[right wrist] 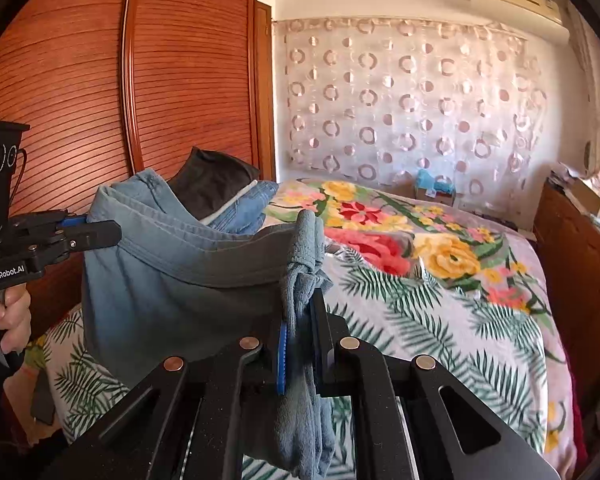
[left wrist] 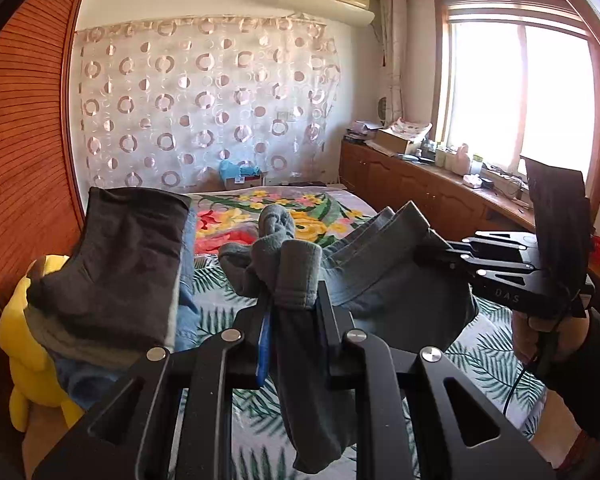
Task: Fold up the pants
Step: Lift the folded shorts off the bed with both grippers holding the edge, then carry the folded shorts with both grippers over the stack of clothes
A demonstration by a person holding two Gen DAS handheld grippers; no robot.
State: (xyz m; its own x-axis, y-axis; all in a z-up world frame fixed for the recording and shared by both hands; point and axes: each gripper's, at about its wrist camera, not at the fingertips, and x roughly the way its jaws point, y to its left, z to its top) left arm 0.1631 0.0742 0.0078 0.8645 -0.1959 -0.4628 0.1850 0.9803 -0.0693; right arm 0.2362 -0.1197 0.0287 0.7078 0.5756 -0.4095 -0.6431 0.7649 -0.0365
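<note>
We are holding the grey-blue pants [right wrist: 172, 280] stretched above the floral bed [right wrist: 440, 300], left gripper [left wrist: 292, 304] and right gripper [right wrist: 304, 312] each clenching bunched fabric.

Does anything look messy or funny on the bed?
Not much. The grey-blue pants hang bunched between the left gripper and right gripper, not yet flat. A clothes pile leans untidily by the wardrobe.

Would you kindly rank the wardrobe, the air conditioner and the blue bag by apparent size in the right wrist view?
1. Wardrobe, largest.
2. Air conditioner.
3. Blue bag, smallest, though it sits farthest away.
</note>
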